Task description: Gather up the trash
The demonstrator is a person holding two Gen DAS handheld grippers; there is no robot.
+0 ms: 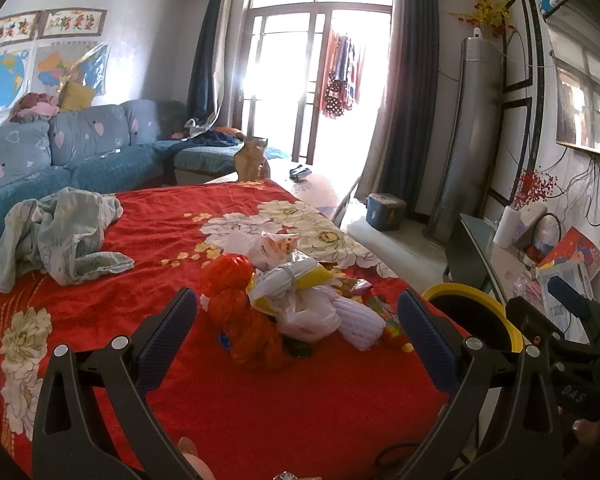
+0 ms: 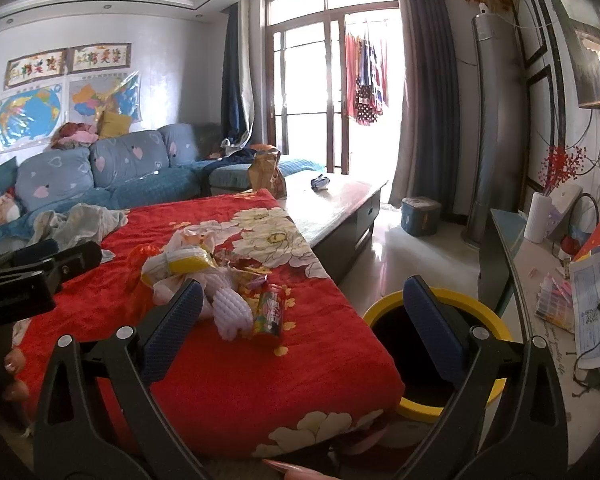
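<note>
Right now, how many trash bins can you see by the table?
1: the yellow-rimmed bin stands on the floor beside the corner of the red-covered table, right of the trash pile. Others may be out of view.

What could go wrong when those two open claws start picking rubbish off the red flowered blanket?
The crumpled orange plastic bag lies tangled in one heap with the white plastic bags and white foam net sleeve, so a pinch may drag neighbours along or spill them. The yellow-rimmed black bin sits below the blanket's edge; a badly aimed drop could miss. The left gripper might also snag the blanket.
</note>
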